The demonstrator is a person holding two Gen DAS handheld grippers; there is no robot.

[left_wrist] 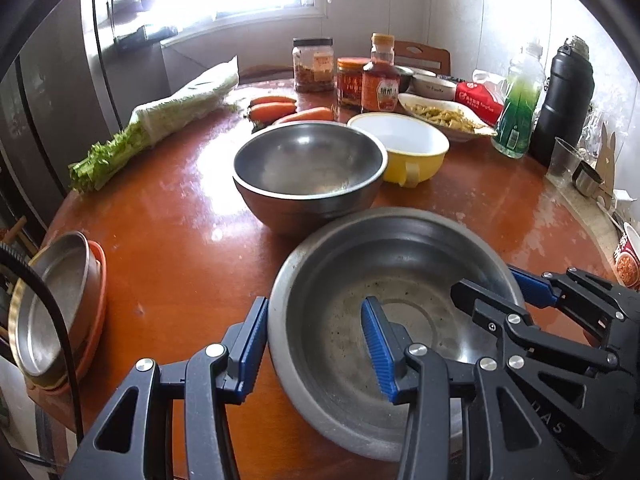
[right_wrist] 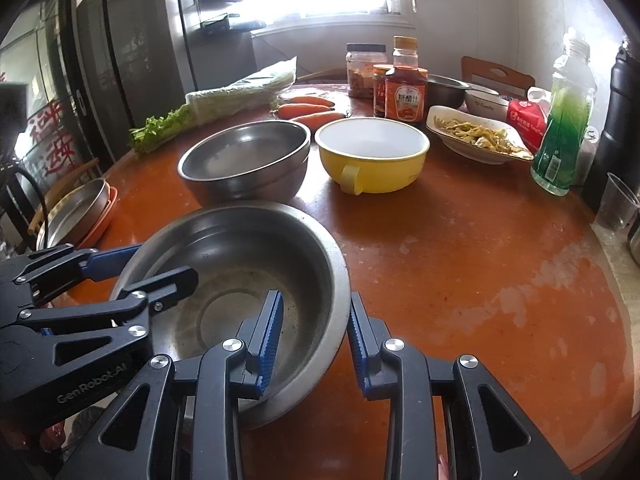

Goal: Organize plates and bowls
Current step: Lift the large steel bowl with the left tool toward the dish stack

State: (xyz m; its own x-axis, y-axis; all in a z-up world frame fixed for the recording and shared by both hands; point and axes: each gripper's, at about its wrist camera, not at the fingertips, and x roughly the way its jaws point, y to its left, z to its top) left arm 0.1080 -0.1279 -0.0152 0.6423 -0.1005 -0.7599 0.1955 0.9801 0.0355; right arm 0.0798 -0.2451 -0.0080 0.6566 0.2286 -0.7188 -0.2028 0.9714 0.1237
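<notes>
Left tongs [left_wrist: 315, 302]: pinch the left wall of a wide steel bowl [left_wrist: 400, 280], one blue pad inside, one outside. Right tongs [right_wrist: 315, 296]: clamp the opposite wall the same way.

Round red-brown table [left_wrist: 160, 240]: carries everything else.

Bagged leafy greens [left_wrist: 160, 124]: lie along the far left edge.

Held steel bowl: sits at the near edge, just in front of two nested steel bowls [left_wrist: 308, 168]; cannot tell whether lifted or resting.

Stack of steel and orange plates [left_wrist: 56, 300]: leans at the left edge, well apart.

Yellow handled bowl [left_wrist: 404, 148]: stands just right of the nested pair.

Oval dish of food [left_wrist: 440, 116]: behind it.

Black flask [left_wrist: 564, 96], green bottle [left_wrist: 520, 100]: far right.

Carrots [left_wrist: 276, 110]: behind the nested bowls.
</notes>
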